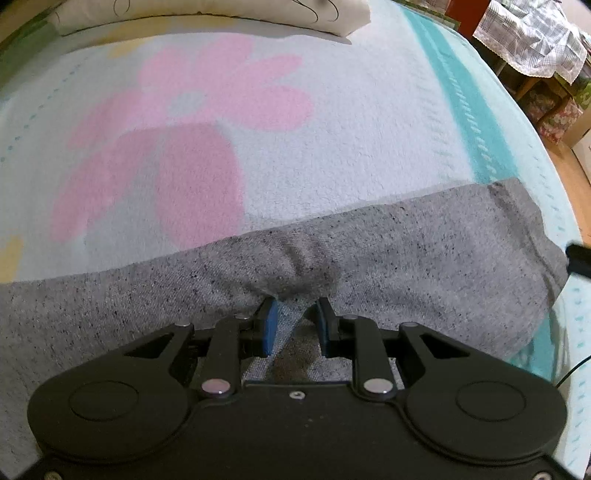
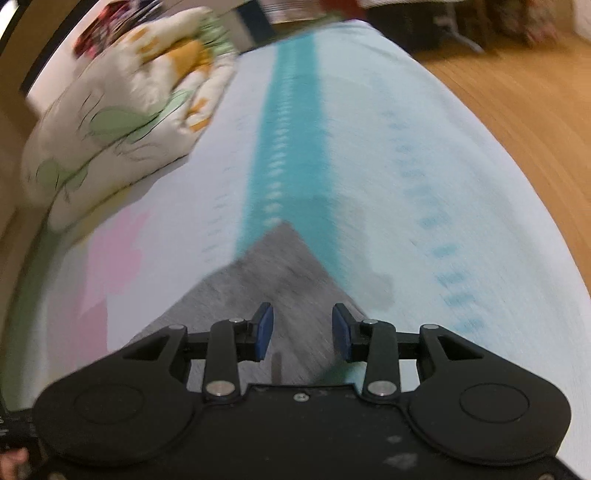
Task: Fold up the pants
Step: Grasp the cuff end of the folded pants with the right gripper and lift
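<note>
**Grey pants flat on the bed, both tongs over them**

Your left tongs point steeply down at the grey pants. The blue pads stand a little apart, with a raised pucker of grey cloth just ahead of their tips at 12 o'clock. You cannot tell from this view whether the pads press on that pucker or merely sit at it.

The pants lie as a long band across the bed's blanket, running from 9 o'clock to 3 o'clock in the left wrist view, with a stitched hem end at about 2 o'clock. A pink flower print sits on the blanket beyond the band, at 11 o'clock. A pillow lies at the far edge, at 12 o'clock.

Your right tongs are released, pads wide apart, nothing between them. They hang above a corner of the pants, which points away to 12 o'clock onto the teal stripe. This view is smeared by motion. A bundled floral quilt sits at 10 o'clock, wooden floor at 2 o'clock.
</note>
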`<state>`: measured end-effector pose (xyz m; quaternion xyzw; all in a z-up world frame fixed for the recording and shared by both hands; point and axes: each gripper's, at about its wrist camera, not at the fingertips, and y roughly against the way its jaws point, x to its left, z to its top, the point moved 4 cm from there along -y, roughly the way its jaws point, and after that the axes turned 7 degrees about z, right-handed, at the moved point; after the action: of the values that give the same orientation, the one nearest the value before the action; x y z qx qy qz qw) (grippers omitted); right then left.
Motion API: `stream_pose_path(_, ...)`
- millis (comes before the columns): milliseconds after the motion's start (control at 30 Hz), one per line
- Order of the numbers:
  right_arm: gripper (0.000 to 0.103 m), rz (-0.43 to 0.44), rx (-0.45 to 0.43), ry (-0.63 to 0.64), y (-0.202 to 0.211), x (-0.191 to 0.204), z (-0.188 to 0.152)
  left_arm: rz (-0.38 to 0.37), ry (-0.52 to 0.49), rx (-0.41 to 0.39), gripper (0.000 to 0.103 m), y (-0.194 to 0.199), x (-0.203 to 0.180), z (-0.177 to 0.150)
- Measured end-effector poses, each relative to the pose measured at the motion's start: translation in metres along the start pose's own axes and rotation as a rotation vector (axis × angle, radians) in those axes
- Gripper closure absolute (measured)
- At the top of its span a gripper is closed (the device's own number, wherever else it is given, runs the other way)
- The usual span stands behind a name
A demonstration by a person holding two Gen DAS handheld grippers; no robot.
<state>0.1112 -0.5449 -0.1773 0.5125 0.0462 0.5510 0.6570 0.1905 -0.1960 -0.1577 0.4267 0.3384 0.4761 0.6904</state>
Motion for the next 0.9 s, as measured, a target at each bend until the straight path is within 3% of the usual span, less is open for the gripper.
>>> stream_pose_path(167,0.064,0.030,0.019,-0.065,0.000,-0.015,-0.023,0.013,-0.021,0.007,0.072,-0.001,-0.003,0.005)
stream_pose_path(267,0.064,0.063,0.031,-0.099,-0.010,-0.016,-0.031,-0.016,-0.013,0.026,0.073,0.001,-0.004,0.007)
stream_pose_path(367,0.063,0.074,0.013,-0.140,-0.025,-0.018,-0.027,-0.055,0.018,0.035,0.073,0.006,0.003,0.009)
stream_pose_path(633,0.062,0.143,-0.034,-0.273,-0.044,-0.024,-0.013,-0.066,0.023,0.018,0.073,0.015,0.009,0.007)
stream_pose_path(667,0.066,0.151,-0.048,-0.278,-0.042,-0.025,-0.013,-0.067,0.018,0.018,0.073,0.013,0.006,0.007)
stream_pose_path(733,0.087,0.147,-0.084,-0.275,-0.038,-0.028,-0.014,-0.061,0.010,0.022,0.073,0.010,0.002,0.007)
stream_pose_path(767,0.092,0.146,-0.084,-0.265,-0.036,-0.028,-0.014,-0.054,0.006,0.028,0.073,0.006,0.000,0.007)
stream_pose_path(900,0.092,0.134,-0.110,-0.185,-0.023,-0.013,-0.012,-0.012,0.000,0.043,0.073,-0.016,-0.009,0.008)
